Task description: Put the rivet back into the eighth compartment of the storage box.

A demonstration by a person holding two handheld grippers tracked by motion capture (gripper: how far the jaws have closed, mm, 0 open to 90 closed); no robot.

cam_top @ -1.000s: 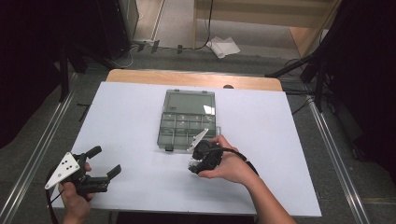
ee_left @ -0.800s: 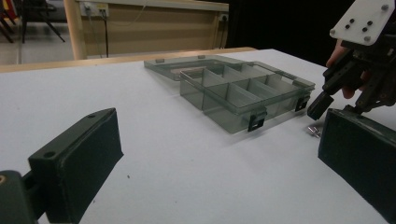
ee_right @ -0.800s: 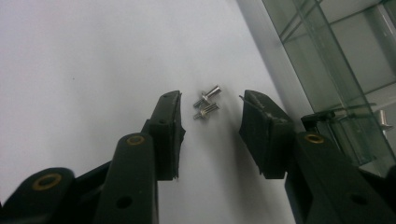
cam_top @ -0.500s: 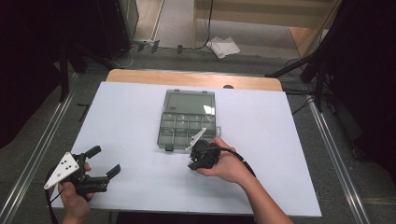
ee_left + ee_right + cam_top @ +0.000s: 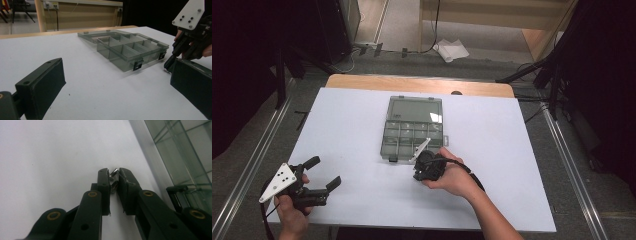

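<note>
A clear grey compartment box (image 5: pixel 414 132) lies open at mid-table, lid flat behind it. My right gripper (image 5: pixel 418 174) points down at the white table just in front of the box's front edge. Its jaws have just been closing and now pinch small silver metal parts (image 5: pixel 114 173) between their tips, right gripper (image 5: pixel 114 176) nearly shut. The left gripper view has the right gripper (image 5: pixel 170 65) touching down beside the box (image 5: pixel 132 50). My left gripper (image 5: pixel 323 172) rests at the near left, jaws wide apart and empty, left gripper (image 5: pixel 117 87).
The white table top (image 5: pixel 352 125) spreads around the box, with a wooden strip (image 5: pixel 412 85) along its far edge. The box's black front latch (image 5: pixel 176 192) sits just right of my right jaws. Metal rails run along both sides of the table.
The right hand has shifted a little to the left in front of the box. The left hand and its gripper have stayed put.
</note>
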